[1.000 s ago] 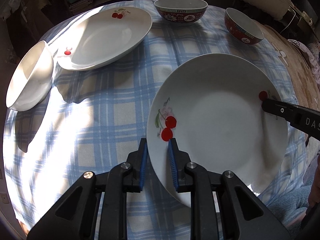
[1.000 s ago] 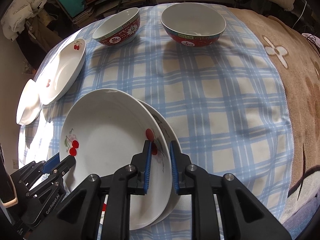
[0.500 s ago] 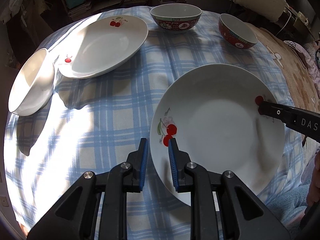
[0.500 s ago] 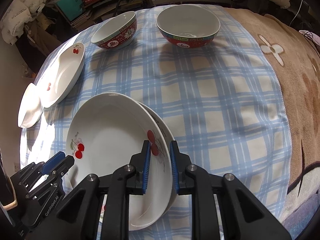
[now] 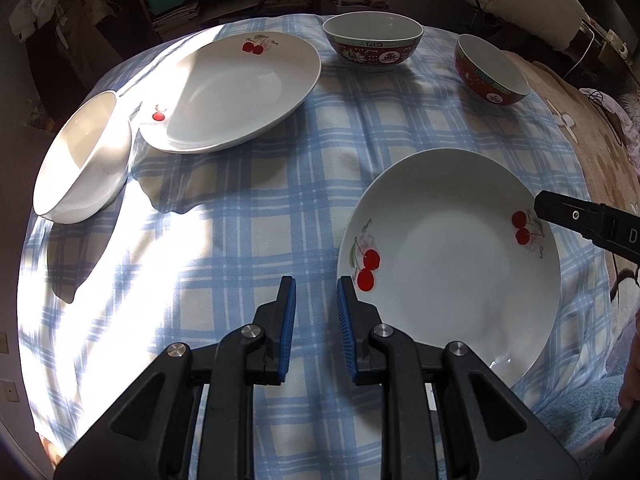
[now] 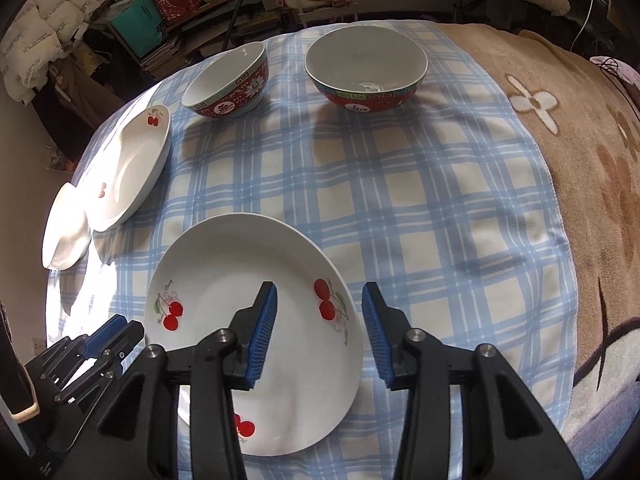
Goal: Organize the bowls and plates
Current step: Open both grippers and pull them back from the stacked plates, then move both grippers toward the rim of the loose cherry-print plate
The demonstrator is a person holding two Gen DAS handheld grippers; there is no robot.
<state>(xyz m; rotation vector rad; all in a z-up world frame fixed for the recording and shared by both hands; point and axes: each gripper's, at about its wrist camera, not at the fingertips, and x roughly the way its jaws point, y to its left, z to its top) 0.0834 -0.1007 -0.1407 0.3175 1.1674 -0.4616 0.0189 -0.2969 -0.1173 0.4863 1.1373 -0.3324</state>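
- Two grippers, one per hand, sit over a table under a blue checked cloth (image 6: 400, 200); both are released and grasp nothing.
- My left gripper (image 5: 316, 292) has its jaws slightly parted, just off the near plate's left rim, apart from it.
- My right gripper (image 6: 320, 304) has its jaws wide apart, one on each side of the plate's right rim, not pinching.
- That near plate (image 5: 448, 264), white with cherry prints, lies flat in front of me. Beneath its near edge I glimpse another cherry print, so I judge it rests on a second plate, as a stack; I cannot be sure.
- One more cherry plate (image 5: 232, 88) lies at the far left in sunlight, its rim just beside a plain white bowl (image 5: 80, 160) that sits tilted.
- Two red patterned bowls stand apart at the far edge: a wider one (image 6: 366, 68) and a narrower one (image 6: 226, 82).
- I judge the far plate belongs on the near plate next, then the bowls nested.
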